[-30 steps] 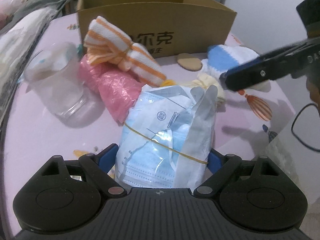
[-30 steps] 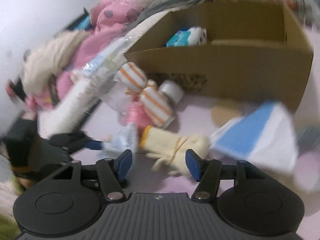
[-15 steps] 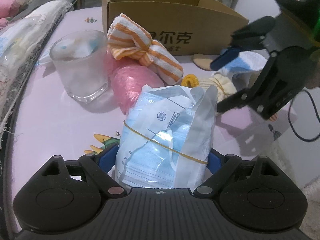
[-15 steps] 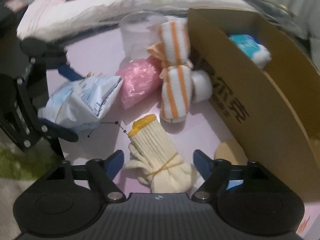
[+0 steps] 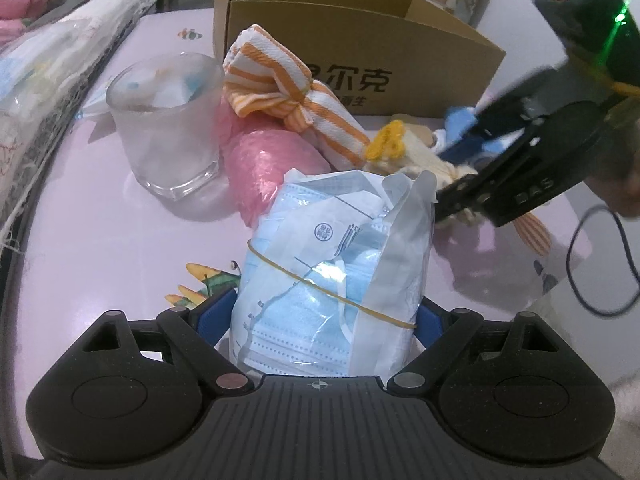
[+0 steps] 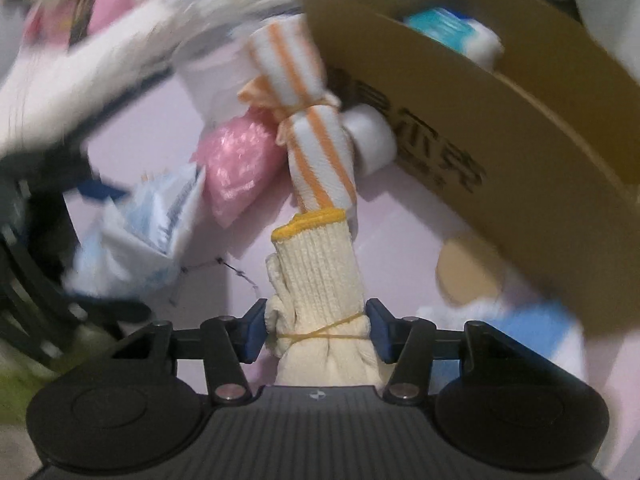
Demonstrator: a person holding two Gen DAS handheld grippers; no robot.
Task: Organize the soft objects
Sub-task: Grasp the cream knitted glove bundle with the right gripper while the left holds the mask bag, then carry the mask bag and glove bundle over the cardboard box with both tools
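Observation:
My left gripper [image 5: 320,312] is shut on a pack of blue face masks [image 5: 336,268] bound with a rubber band, just above the pink table. My right gripper [image 6: 316,328] is shut on a cream knit glove bundle [image 6: 320,280] with a yellow cuff; it also shows in the left wrist view [image 5: 408,152] with the right gripper [image 5: 460,168] around it. An orange-striped towel bundle [image 5: 288,92] and a pink plastic bag [image 5: 268,160] lie in front of the cardboard box [image 5: 360,40]. The box [image 6: 500,120] holds a blue-white item [image 6: 452,32].
A glass cup [image 5: 164,124] stands left of the pink bag. A blue-white soft item [image 6: 532,332] and a tan pad [image 6: 468,268] lie by the box. A white roll [image 6: 372,140] rests against the box front. Bagged clutter lines the table's left edge [image 5: 40,72].
My right gripper closed its jaws on the cream glove bundle, which now stands upright between them. The left gripper kept its hold on the mask pack and drifted slightly.

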